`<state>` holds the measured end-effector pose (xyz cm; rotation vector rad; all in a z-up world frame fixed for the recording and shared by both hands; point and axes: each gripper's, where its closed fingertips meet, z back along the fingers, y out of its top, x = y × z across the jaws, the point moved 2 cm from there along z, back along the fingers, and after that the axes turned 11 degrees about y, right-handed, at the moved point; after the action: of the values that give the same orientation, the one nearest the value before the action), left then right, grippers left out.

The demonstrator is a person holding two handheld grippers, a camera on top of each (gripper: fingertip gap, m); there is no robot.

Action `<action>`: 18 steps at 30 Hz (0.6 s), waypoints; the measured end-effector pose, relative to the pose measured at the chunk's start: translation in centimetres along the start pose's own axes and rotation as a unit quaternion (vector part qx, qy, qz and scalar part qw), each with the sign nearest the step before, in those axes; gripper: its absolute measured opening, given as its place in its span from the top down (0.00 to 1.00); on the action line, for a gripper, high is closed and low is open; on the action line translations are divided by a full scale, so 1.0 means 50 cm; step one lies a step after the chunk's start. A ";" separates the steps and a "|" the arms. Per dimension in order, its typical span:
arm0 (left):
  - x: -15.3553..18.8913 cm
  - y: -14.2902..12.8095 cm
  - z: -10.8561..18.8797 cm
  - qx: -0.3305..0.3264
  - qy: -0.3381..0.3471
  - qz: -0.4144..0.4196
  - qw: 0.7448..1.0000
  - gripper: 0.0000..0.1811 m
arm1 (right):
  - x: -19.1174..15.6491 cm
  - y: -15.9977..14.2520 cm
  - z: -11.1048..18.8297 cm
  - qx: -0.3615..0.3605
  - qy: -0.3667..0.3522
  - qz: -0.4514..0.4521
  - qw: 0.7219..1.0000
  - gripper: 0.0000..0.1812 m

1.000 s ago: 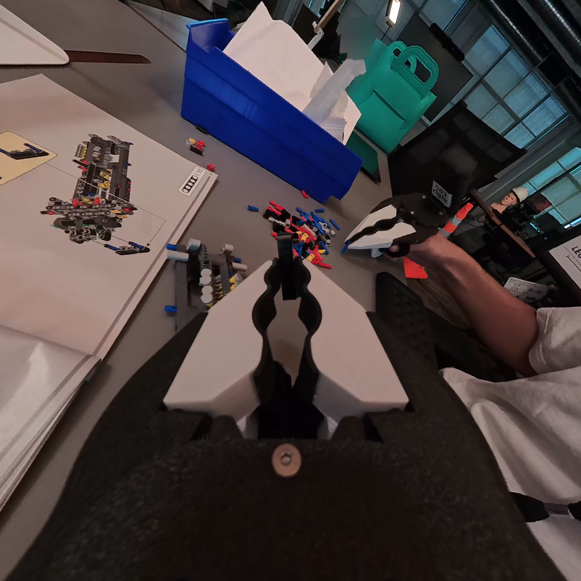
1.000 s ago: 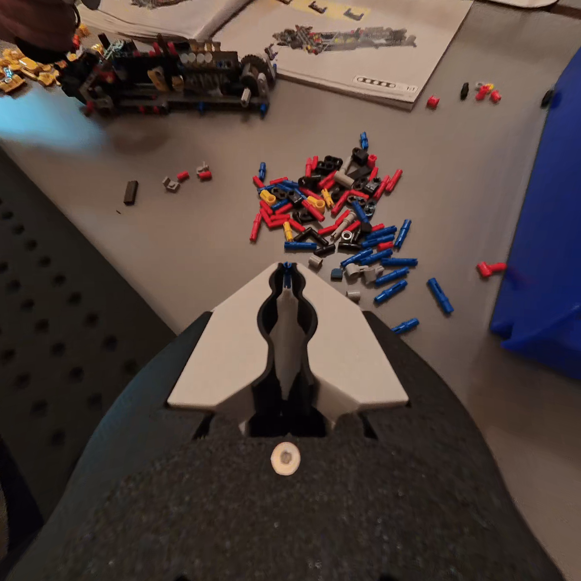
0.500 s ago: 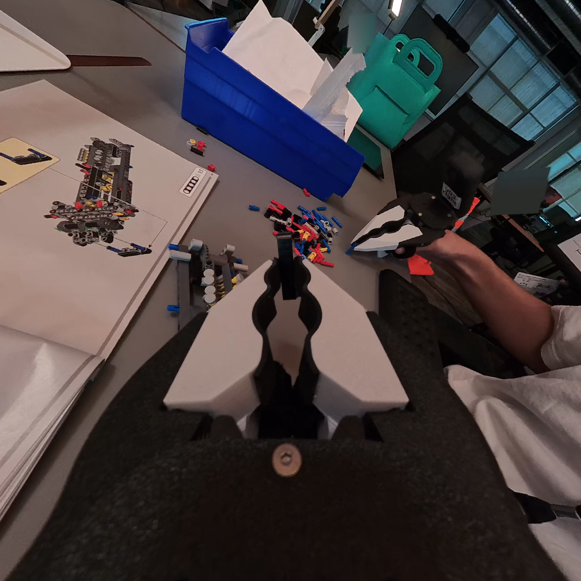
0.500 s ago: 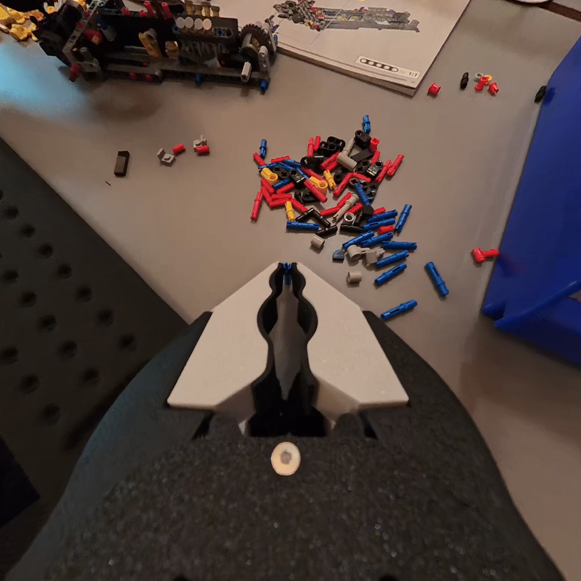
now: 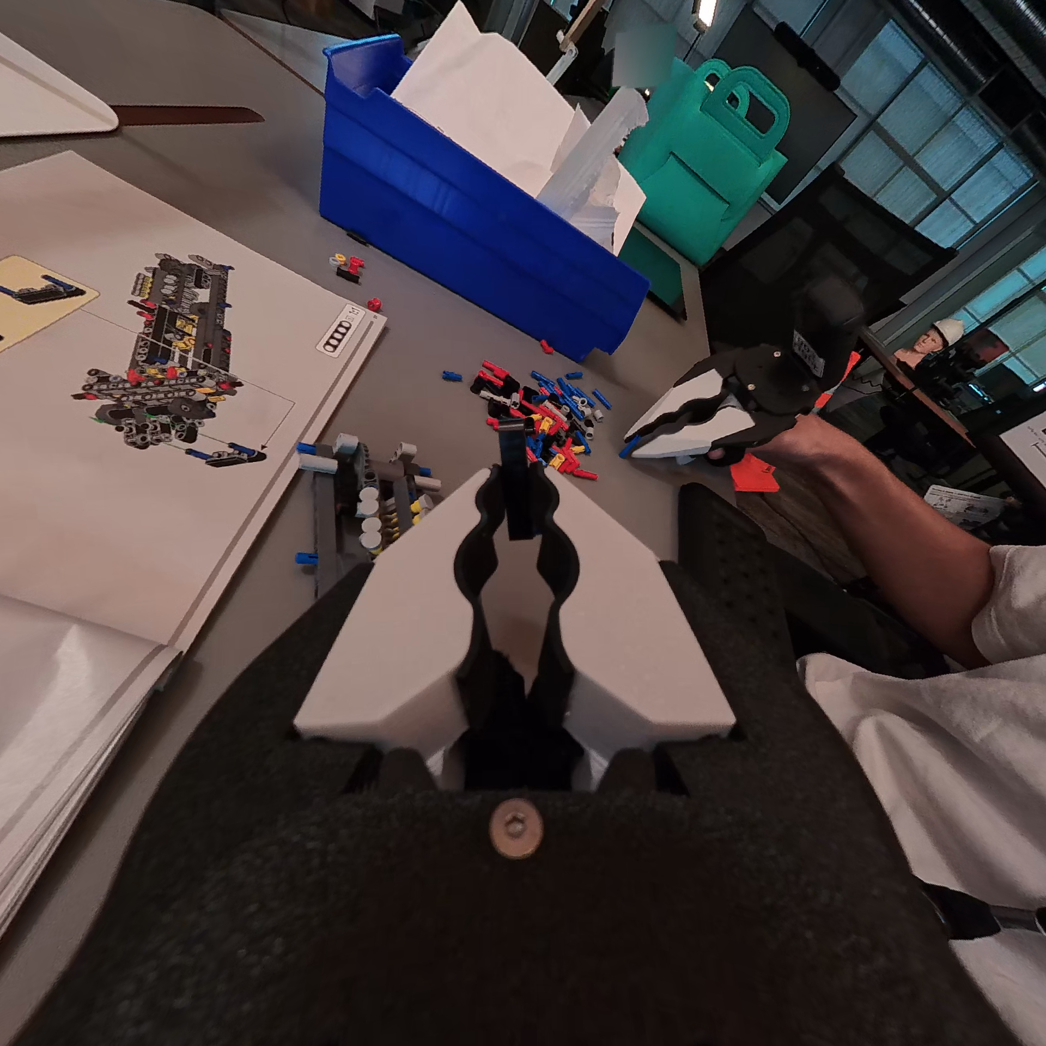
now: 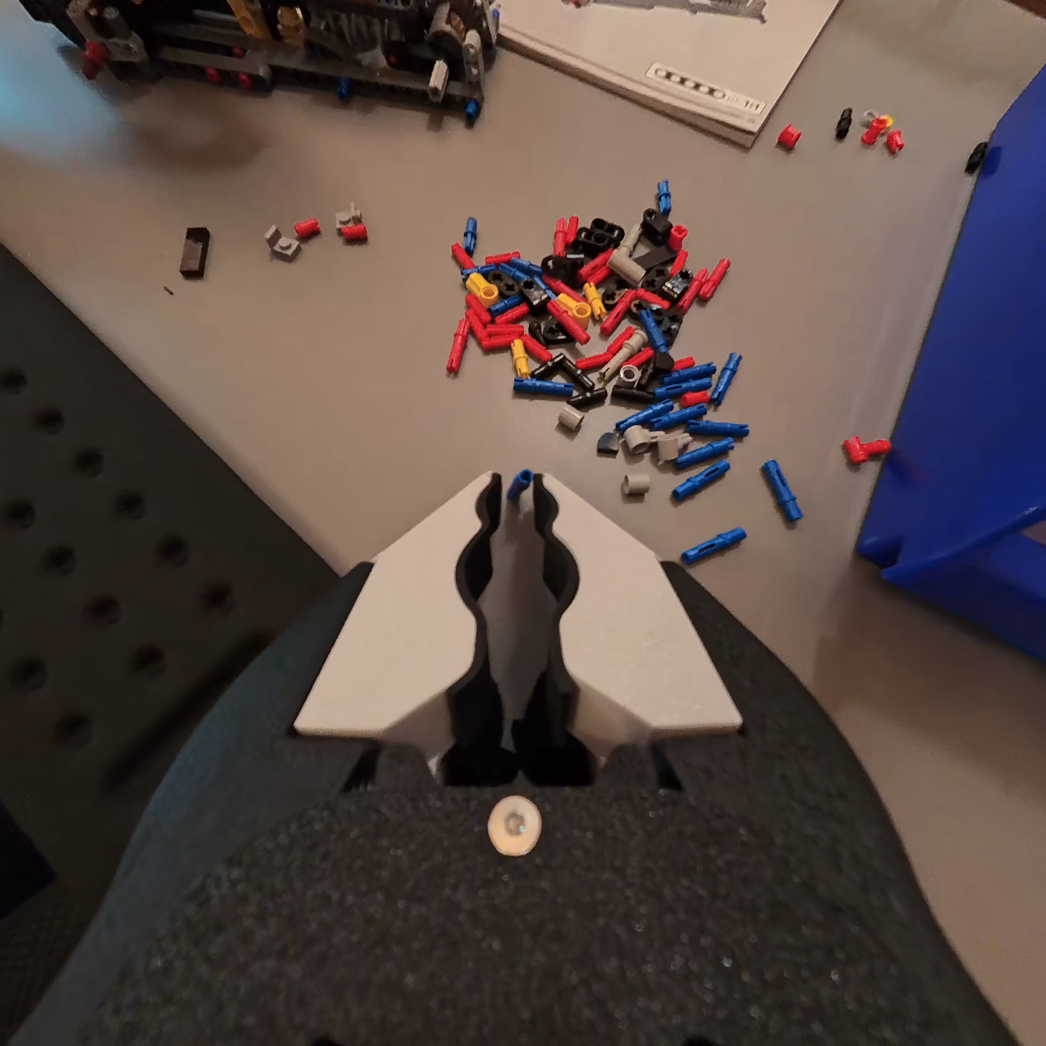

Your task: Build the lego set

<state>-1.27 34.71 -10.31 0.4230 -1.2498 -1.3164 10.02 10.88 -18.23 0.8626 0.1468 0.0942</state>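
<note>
My left gripper (image 5: 516, 481) is shut on a black lego beam (image 5: 514, 453) and holds it upright above the table. Just beyond it on the left lies the partly built grey and black model (image 5: 368, 498), which also shows in the right wrist view (image 6: 283, 51). A pile of red, blue, black and yellow pins (image 6: 594, 328) lies ahead of my right gripper (image 6: 518, 481). A blue pin (image 6: 519, 484) sits tilted between its tips, which stand narrowly apart. In the left wrist view the right gripper (image 5: 634, 450) is low over the table, right of the pile (image 5: 543, 413).
An open instruction booklet (image 5: 141, 396) lies at the left. A blue bin (image 5: 453, 226) holding white paper stands behind the pile, with a green bag (image 5: 707, 158) beyond it. Loose pieces (image 6: 194, 252) lie left of the pile. A black perforated surface (image 6: 85, 509) borders the table. The tips of one gripper are about 25 cm away from the tips of the other.
My right gripper has moved so the model slid towards the top edge of its view. Its tips have parted slightly and the blue pin has tilted. The left gripper barely moved.
</note>
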 end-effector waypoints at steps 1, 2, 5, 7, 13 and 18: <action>0.001 0.000 0.000 0.000 -0.001 0.000 1.000 0.96 | -0.001 -0.003 -0.002 -0.005 0.001 -0.001 1.000 0.94; 0.001 -0.001 0.000 -0.001 -0.001 -0.001 1.000 0.96 | -0.003 -0.003 -0.003 -0.005 0.003 -0.001 1.000 0.94; 0.001 -0.001 0.000 -0.001 -0.001 -0.001 1.000 0.96 | -0.002 -0.003 -0.002 -0.012 0.000 0.004 1.000 0.94; 0.001 -0.001 0.000 -0.001 -0.001 -0.002 1.000 0.96 | -0.003 0.000 0.000 -0.019 0.002 0.008 1.000 0.94; 0.003 0.001 0.002 -0.001 -0.002 -0.004 1.000 0.96 | 0.002 -0.003 0.008 -0.048 0.001 0.013 0.999 0.95; 0.008 -0.001 0.004 -0.005 -0.007 -0.009 1.000 0.96 | 0.007 -0.005 0.050 -0.057 0.010 0.012 0.998 0.91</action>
<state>-1.53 34.40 -10.10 0.4199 -1.2527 -1.3419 10.81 8.87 -16.85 0.7495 0.1488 0.1334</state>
